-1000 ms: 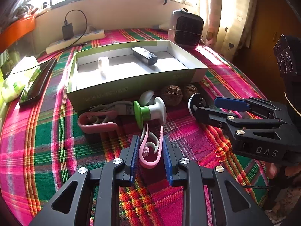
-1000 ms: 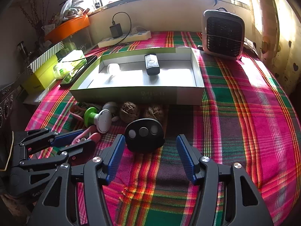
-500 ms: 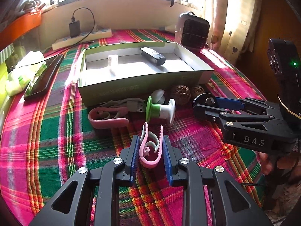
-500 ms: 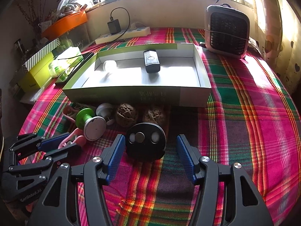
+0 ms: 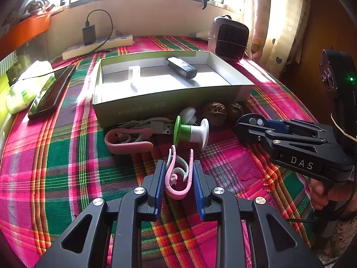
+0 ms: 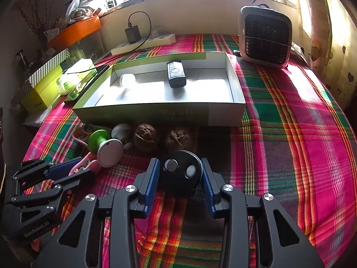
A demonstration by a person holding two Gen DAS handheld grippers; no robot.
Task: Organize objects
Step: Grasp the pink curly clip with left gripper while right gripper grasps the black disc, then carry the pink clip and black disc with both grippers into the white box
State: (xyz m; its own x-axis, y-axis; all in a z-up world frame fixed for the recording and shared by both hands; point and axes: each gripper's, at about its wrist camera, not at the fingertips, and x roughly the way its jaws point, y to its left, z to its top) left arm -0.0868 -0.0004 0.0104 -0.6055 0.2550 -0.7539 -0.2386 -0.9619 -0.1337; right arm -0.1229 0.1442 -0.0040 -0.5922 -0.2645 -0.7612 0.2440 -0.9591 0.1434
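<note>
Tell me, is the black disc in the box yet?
No. The disc sits on the cloth before the box, clamped by the right gripper.

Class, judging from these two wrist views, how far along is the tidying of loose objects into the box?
Done: a black device and a white item lie in the box. In hand: the left gripper pinches a pink clip; the right gripper, jaws just closing, clamps a black disc. Left: two walnuts, a green-and-white spool, another pink clip.

Two close wrist views, angled down along jaws, sharing open box (image 5: 169, 102) (image 6: 156, 114)

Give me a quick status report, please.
Left gripper shut on pink U-shaped clip. Right gripper just closed on round black disc. Box ahead, unobstructed.
</note>
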